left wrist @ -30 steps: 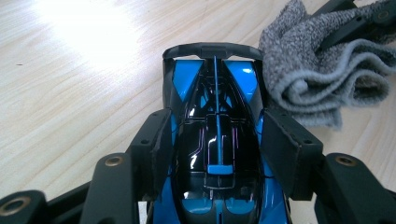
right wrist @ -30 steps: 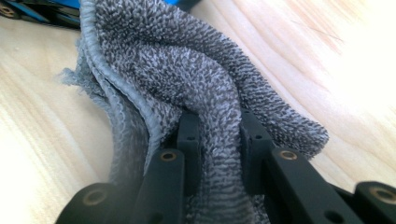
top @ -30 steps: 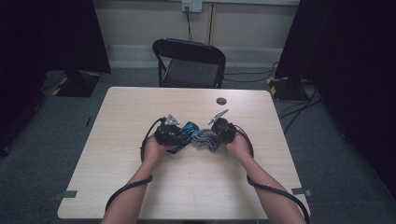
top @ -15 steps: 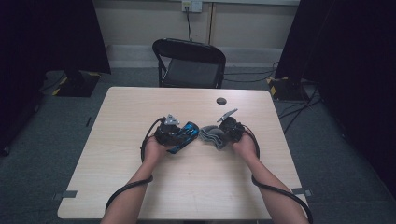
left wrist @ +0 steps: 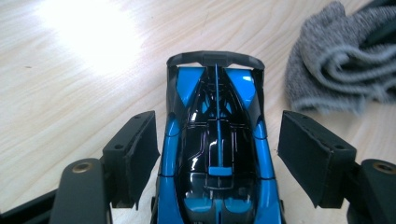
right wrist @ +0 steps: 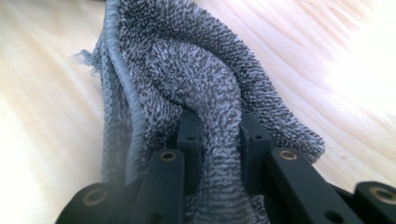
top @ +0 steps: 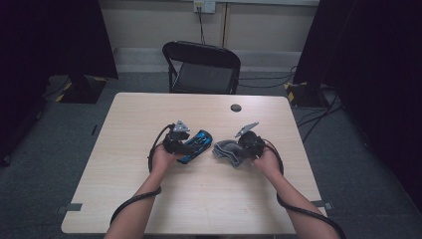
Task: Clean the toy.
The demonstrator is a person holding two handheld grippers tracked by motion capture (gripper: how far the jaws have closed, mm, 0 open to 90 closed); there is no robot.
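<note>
Pale wood-grain rectangular tabletop [top: 149, 199]: carried every item listed; near edge cut off by the bottom of the high view.

Black folding metal chair [top: 201, 67]: stood behind the far edge; legs partly hidden by the tabletop.

Grey terry-cloth towel, crumpled [top: 225, 151]: lay right of centre, apart from the car. In the right gripper view a fold [right wrist: 205, 93] rose between the two jaws; its lower part was hidden behind them. In the left gripper view [left wrist: 336, 70] it ran off the right edge.

Glossy blue-and-black toy race car [top: 195, 146]: rested on the tabletop left of centre, between the left jaws [left wrist: 215, 154], rear wing farthest from the camera; near end cut off by the bottom of the left gripper view.

Left claw [top: 191, 145]: jaws had just been opening; pads stood clear on both sides of the car, not pressing it.

Right claw [top: 230, 152]: clamped on the towel fold; fingertips buried in cloth and hard to make out.

Small round black disc [top: 236, 107]: sat near the far edge; too small to identify.
</note>
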